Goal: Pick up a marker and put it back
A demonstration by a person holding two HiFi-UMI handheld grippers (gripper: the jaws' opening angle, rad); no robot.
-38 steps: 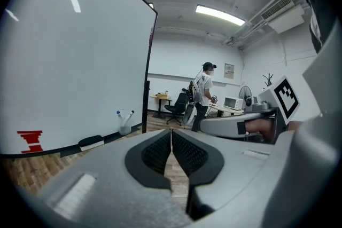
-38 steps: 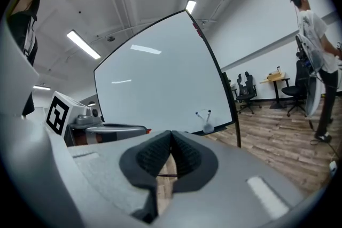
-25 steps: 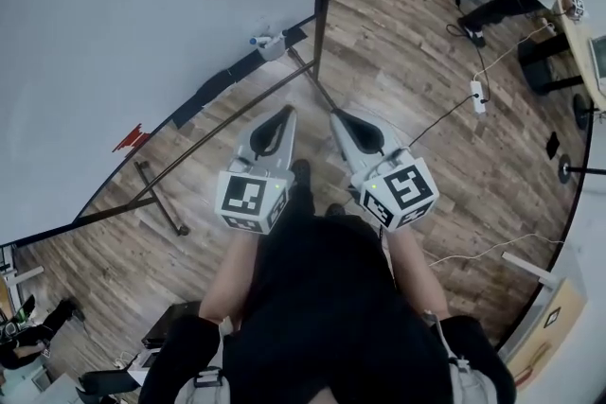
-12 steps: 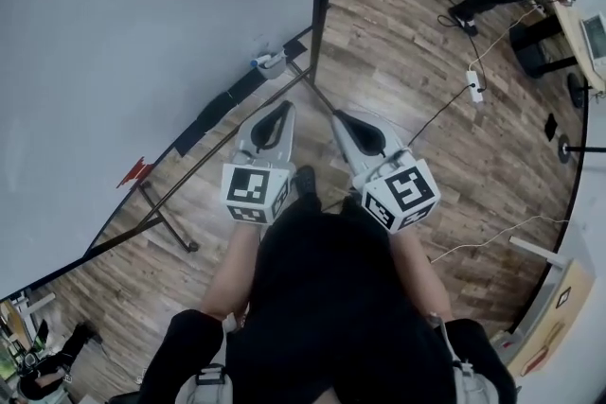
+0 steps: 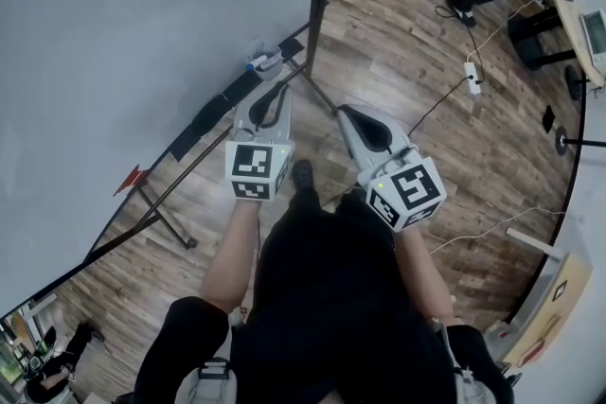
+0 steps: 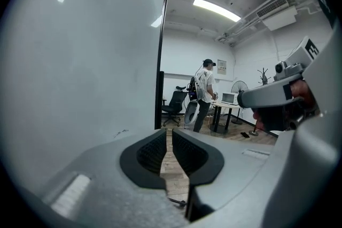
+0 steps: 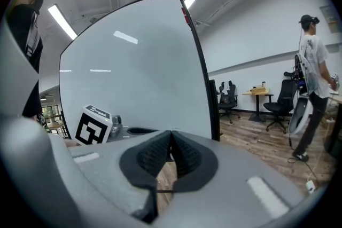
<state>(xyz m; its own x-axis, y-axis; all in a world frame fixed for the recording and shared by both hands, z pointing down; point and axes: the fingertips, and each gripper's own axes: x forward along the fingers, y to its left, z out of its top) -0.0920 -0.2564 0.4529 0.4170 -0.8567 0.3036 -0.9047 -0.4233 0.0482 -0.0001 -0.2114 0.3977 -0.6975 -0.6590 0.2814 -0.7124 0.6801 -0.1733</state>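
The whiteboard (image 5: 142, 14) is the biggest thing here. It fills the upper left of the head view and stands on a dark metal stand (image 5: 166, 208) over a wood plank floor (image 5: 407, 52). The person holding the tools wears a black top (image 5: 322, 298), with both bare forearms stretched forward toward the board's lower right corner. Far off, by desks and office chairs, another person (image 6: 204, 94) stands with their back turned.

The left hand-held gripper (image 5: 280, 88) points at the board's bottom edge. Its ribbed pads are drawn together to a thin slit, and only floor shows through the slit. The right hand-held gripper (image 5: 341, 112) sits just beside it on the right, a little farther from the board. Its pads meet at the tips and grip nothing.

A narrow ledge (image 5: 204, 114) runs along the whiteboard's bottom edge. The marker (image 5: 258, 63), pale with a blue end, lies near the right end of that ledge, close to the board's lower right corner. It is just past the tips of the left hand-held gripper and slightly to their left, near them but apart. It is farther from the right hand-held gripper. A small red item (image 5: 130, 176) sits well along the ledge toward its left end. A white power strip (image 5: 471, 77) lies on the floor to the right.
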